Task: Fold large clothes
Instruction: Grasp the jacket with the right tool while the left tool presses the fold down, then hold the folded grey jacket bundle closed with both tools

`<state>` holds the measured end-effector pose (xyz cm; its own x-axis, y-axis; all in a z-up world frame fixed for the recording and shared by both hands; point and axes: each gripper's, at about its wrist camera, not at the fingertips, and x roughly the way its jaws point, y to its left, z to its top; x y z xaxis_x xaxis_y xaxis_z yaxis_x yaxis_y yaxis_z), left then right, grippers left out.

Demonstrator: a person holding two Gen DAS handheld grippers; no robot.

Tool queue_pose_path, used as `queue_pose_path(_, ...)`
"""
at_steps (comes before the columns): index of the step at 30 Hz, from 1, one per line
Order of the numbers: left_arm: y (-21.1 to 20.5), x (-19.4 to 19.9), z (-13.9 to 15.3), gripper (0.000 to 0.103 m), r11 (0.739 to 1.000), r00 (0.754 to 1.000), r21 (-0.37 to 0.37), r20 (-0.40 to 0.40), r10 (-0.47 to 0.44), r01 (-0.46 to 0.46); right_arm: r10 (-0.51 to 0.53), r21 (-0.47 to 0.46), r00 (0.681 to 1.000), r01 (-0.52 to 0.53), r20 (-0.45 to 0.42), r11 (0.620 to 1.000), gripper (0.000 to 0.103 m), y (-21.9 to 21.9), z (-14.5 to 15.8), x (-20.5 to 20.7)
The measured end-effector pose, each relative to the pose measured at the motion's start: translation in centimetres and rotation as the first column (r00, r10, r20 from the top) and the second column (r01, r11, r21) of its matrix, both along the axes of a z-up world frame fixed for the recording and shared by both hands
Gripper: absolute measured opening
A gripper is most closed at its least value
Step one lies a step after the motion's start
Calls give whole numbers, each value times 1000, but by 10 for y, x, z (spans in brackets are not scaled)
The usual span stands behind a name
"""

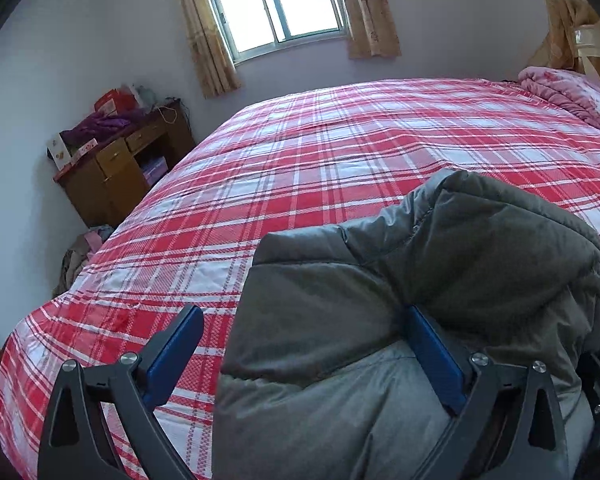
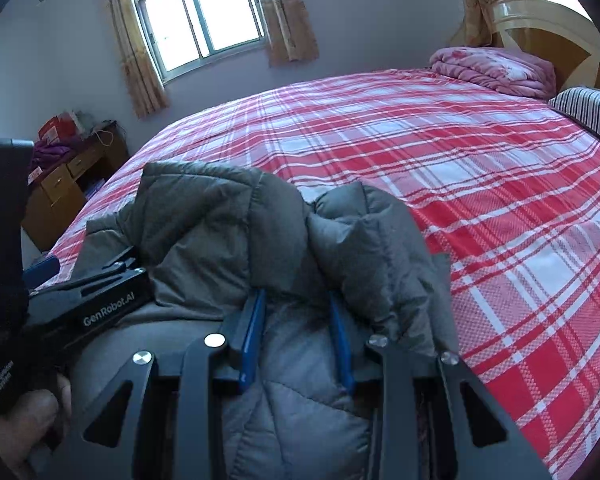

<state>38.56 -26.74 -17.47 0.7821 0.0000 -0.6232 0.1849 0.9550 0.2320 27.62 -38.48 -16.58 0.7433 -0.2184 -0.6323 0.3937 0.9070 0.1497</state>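
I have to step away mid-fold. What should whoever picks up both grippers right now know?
Left gripper: jaws wide open, the grey padded jacket bulging between them, one blue finger pressed into a crease; nothing clamped.
Right gripper: jaws partly closed around a bunched ridge of the jacket; whether it really pinches cannot be told.
The jacket lies heaped at the near edge of the red plaid bed, with no neat fold visible yet.
Left to do: spread it flat, fold the sleeves in, fold the body. A pink quilt sits by the headboard, out of the way.
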Motion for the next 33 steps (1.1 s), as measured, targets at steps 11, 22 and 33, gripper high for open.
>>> queue_pose_path(11,1,-3,-5,101,1000,1000,-1,15,5,-5,-3,-10,1000,2,-21,1000,36,-1,-8,4)
queue_pose_path(22,3,1,-10,102,1000,1000,-7,-6,7,-7,-7,-14,999,7,-37,1000,36,0,-14,8)
queue_pose_path(33,3,5,-15,102,1000,1000,0,-24,8,-8,-13,-28,998,11,-67,1000,36,2,-17,12)
